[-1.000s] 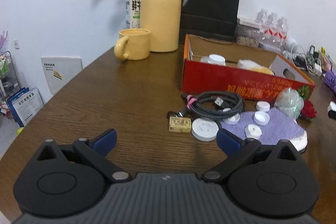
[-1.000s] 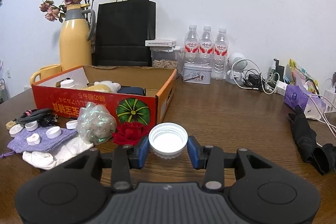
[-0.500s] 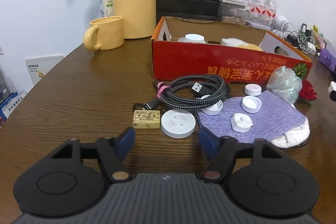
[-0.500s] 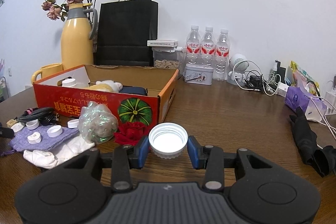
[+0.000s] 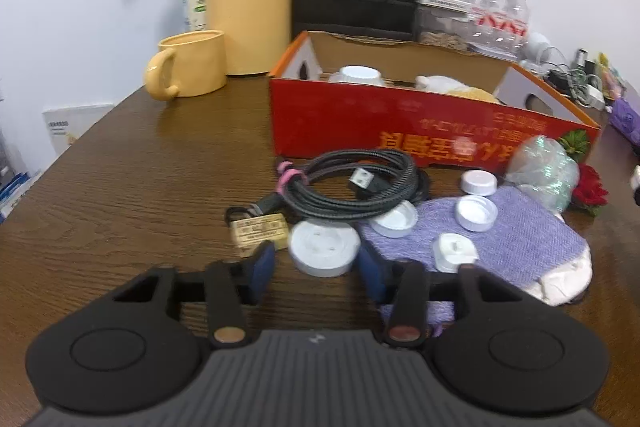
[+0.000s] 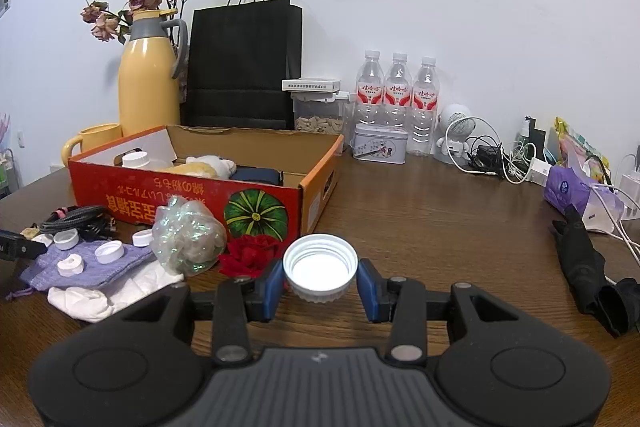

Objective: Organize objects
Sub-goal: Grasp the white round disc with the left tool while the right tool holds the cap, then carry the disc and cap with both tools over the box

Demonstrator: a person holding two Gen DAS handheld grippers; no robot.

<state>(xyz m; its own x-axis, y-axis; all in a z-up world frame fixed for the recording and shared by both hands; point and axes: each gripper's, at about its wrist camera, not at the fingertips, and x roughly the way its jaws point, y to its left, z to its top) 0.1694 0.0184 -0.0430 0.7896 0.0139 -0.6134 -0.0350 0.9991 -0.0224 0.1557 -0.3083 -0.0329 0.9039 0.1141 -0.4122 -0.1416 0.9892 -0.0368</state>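
Left gripper (image 5: 316, 269): jaws closing around the flat white disc (image 5: 324, 247) on the table (image 5: 120, 195). The disc sits between the blue pads, a sliver of gap visible on each side; pads not yet pressing, so no grip so far.

Right gripper (image 6: 320, 285): clamped on a white bottle cap (image 6: 320, 269), open side up, held clear of the table in front of the red box (image 6: 192, 199).

Around the left claw: small tan block (image 5: 260, 229) just left of the disc, black coiled cable (image 5: 352, 189) behind it, purple cloth (image 5: 500, 235) to the right carrying several more small white caps. The red box stands beyond the cable, already holding a white jar and a soft toy.

Step in hand, as I judge it: picking up the disc while the cap waits for the box.

Next move calls for: finishing the close squarely on the disc rim, lifting straight to avoid nudging the tan block, then carrying over the box wall.
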